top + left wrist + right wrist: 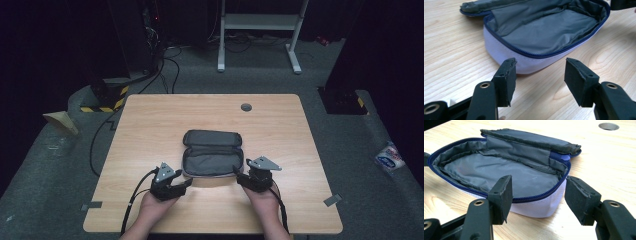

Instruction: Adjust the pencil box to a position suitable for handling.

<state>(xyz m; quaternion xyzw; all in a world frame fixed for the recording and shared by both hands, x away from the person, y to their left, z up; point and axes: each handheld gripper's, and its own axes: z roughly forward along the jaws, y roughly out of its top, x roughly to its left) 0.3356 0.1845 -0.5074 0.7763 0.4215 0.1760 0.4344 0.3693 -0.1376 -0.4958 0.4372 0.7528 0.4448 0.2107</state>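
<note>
Since the pouch [213, 154] lies unzipped near the middle of the worktop [150, 125], its lid flap thrown back toward the far edge and its grey lining bare and empty, the step in hand looks like taking hold of its near corners, most likely to close it or to steady it. The left gripper [186, 183] rests just off the near left corner and the right gripper [241, 178] just off the near right corner; both stand partly open with nothing between their jaws, and neither touches the fabric. In the left gripper view the pale side wall and the blue zip edge [536, 55] sit straight ahead of the gap. To do this well, I judge each gripper should come in level and low, so one pad slips inside the rim and the other stays outside on the wall, pinching just below the zip rather than on the loose lining. Closing both together would keep the soft shell from sliding across the wood. The round hole [608, 126] in the worktop lies well beyond the pouch
</note>
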